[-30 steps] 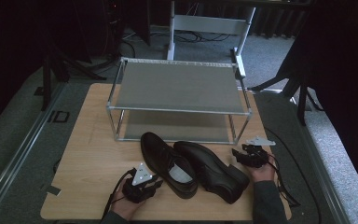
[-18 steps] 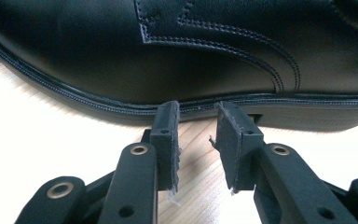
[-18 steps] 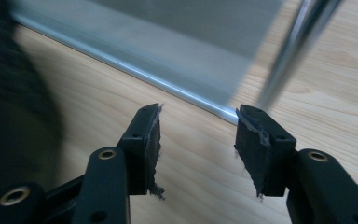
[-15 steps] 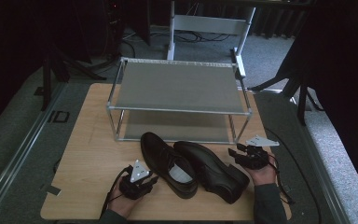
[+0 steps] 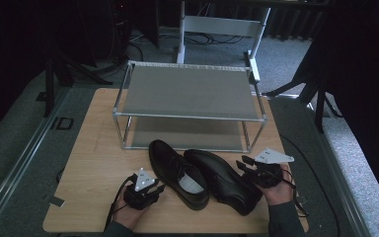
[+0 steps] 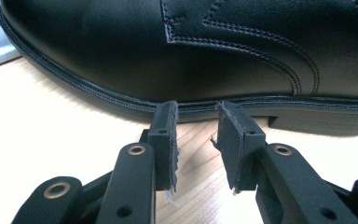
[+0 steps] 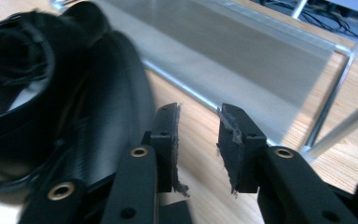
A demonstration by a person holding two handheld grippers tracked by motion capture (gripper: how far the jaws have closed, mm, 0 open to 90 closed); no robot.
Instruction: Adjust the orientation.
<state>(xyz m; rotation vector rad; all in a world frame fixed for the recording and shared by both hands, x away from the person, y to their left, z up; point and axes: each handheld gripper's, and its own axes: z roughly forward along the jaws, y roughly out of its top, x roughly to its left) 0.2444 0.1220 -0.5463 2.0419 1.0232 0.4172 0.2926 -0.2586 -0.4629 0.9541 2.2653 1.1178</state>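
Two black leather shoes lie side by side on the wooden table [image 5: 94,148], the left shoe [image 5: 177,173] and the right shoe [image 5: 224,180]. My left gripper [image 5: 159,190] rests by the left shoe's outer side. In the left gripper view its jaws [image 6: 198,112] point at that shoe's side [image 6: 214,51]; they have just been opening, stand open, and hold nothing. My right gripper [image 5: 243,165] hovers by the right shoe's far side. Its jaws [image 7: 199,112] have just been closing but still stand apart over bare wood, with that shoe [image 7: 51,93] to their left.
A two-tier metal shoe rack [image 5: 187,116] stands at the back of the table, just behind the shoe toes; its lower shelf [image 7: 242,56] and a leg [image 7: 335,112] are close ahead of my right gripper. Chair legs and cables lie beyond the table.
My right gripper has shifted a little toward the table's near edge and lifted, and its jaws have narrowed. The left gripper and both shoes have stayed put.
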